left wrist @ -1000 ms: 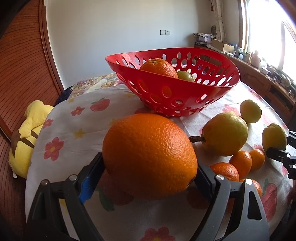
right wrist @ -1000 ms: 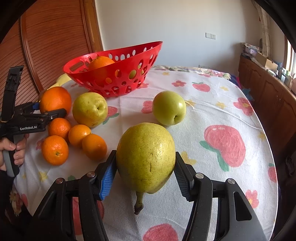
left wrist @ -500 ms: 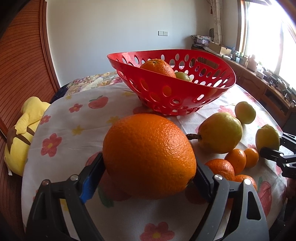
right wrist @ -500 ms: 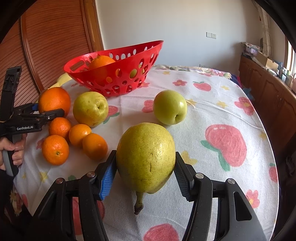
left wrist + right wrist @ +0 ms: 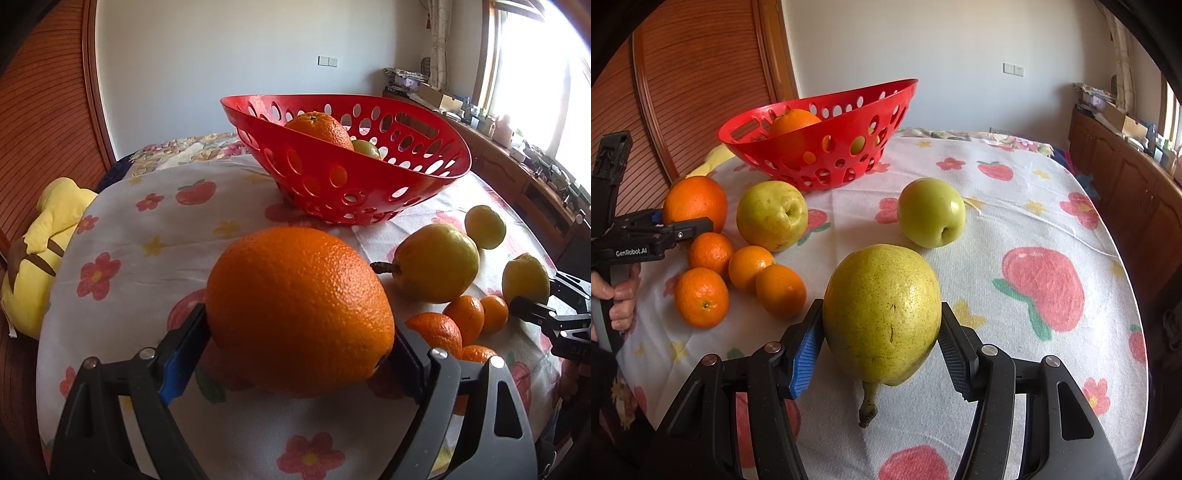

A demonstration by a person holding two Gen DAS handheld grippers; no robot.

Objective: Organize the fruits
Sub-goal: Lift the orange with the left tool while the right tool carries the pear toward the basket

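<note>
- A large orange [image 5: 299,310] sat between the pads of my left gripper [image 5: 295,350]; the jaws were opening at that moment, yet both pads lay against its skin, so I was pinching it, wide as they stood.
- In the right wrist view that same orange showed at the left edge of the table, beside the black frame of the left gripper, with a hand [image 5: 618,295] wrapped around the handle.
- My right gripper [image 5: 882,350] pinched a speckled green-yellow pear [image 5: 882,314] at its broad middle, stem pointing back toward me and down over the cloth.
- Four small mandarins [image 5: 738,280] lay clustered on the cloth between the two held fruits, some touching one another.
- A second pear [image 5: 772,214] lay just behind the mandarins, and a green apple [image 5: 931,212] stood apart to its right.
- The red perforated basket [image 5: 369,184] stood farther back on the table, tilted, its rim higher on one side; inside it lay another orange [image 5: 319,127] and a greenish fruit [image 5: 365,147] that I could only partly see.
- All of it rested on a white tablecloth [image 5: 1015,221] printed with flowers and strawberries.
- A yellow plush toy [image 5: 40,251] lay off the table's left edge, against a wooden panel.
</note>
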